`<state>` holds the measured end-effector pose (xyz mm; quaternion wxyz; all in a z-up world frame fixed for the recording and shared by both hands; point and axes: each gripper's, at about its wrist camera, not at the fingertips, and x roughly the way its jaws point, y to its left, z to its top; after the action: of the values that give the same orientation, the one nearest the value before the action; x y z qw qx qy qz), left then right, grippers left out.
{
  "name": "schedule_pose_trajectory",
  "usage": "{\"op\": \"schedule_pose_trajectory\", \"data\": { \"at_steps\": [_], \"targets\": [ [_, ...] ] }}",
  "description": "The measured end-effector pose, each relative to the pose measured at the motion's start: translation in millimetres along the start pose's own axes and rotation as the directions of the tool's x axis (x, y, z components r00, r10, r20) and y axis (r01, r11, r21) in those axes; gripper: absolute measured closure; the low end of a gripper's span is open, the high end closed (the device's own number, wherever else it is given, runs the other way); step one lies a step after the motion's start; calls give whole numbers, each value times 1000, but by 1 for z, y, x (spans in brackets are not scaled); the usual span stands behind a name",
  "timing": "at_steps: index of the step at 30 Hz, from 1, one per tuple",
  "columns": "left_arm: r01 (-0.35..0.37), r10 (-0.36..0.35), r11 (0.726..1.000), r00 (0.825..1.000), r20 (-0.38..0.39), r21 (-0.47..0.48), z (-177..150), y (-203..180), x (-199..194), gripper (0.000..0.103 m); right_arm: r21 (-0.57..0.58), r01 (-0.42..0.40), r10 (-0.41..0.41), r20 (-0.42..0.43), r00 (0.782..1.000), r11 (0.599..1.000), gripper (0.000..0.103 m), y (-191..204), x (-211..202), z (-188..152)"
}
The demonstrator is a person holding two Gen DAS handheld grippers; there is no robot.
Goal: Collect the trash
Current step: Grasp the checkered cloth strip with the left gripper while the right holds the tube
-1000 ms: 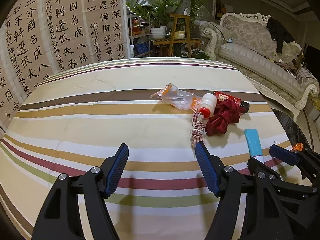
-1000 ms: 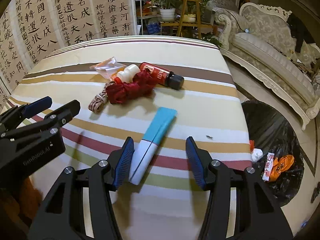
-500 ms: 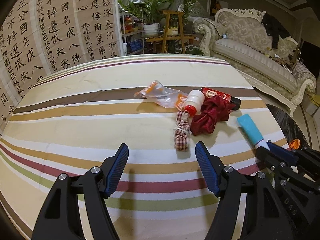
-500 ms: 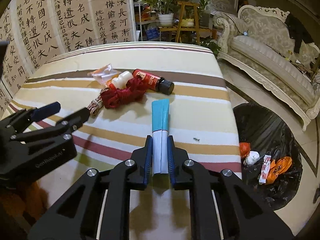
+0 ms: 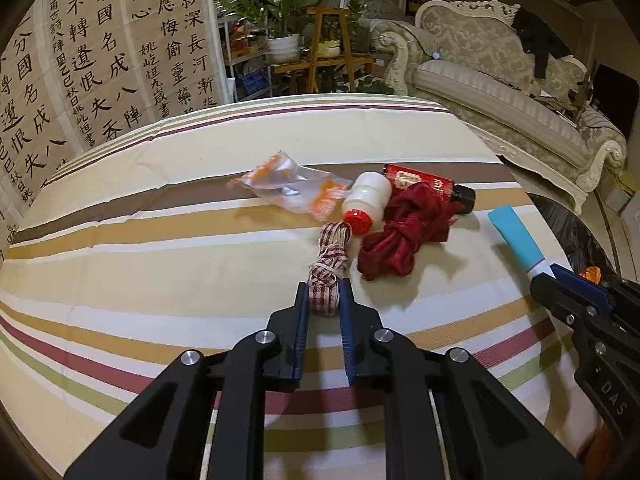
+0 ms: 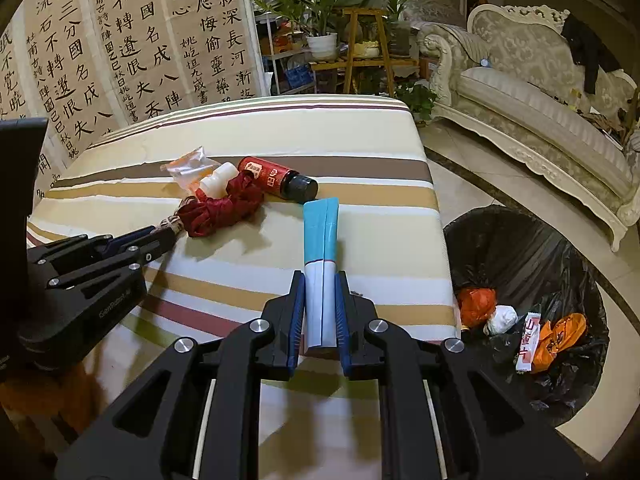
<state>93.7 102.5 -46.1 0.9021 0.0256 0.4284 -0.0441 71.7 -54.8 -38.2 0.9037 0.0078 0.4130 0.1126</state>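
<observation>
The right tongs are clamped on the white end of a blue-and-white tube, which points toward 12 o'clock over the striped tabletop. It looks flat, light and squashy; the hold is near one end, so the long blue part may droop or swing, and the smooth skin could slip.

The left tongs are closing on the near end of a checked ribbon bundle; the bundle sits between the pads and appears pinched. Being soft and loosely tied, it will likely dangle and could unravel.

At 1 o'clock from it lie a red cloth, a white bottle, a red bottle and a clear wrapper. The bottles look rigid and round, so best gripped across the body.

The black bin bag stands on the floor at 3 o'clock of the right tongs.
</observation>
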Motion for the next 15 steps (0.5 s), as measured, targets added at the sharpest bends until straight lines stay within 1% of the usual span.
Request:
{"op": "schedule_pose_trajectory", "data": {
  "at_steps": [10,15],
  "targets": [
    [-5,7,999,999,53,-44,-13,7,-23,88,15,-5,5,26,1000,1000,88,-5,-11,-4],
    [14,-9,998,995,95,-54,-13,-3,-40,88,20,5,-6,48,999,1000,88,-10,-21,-5]
  ]
}}
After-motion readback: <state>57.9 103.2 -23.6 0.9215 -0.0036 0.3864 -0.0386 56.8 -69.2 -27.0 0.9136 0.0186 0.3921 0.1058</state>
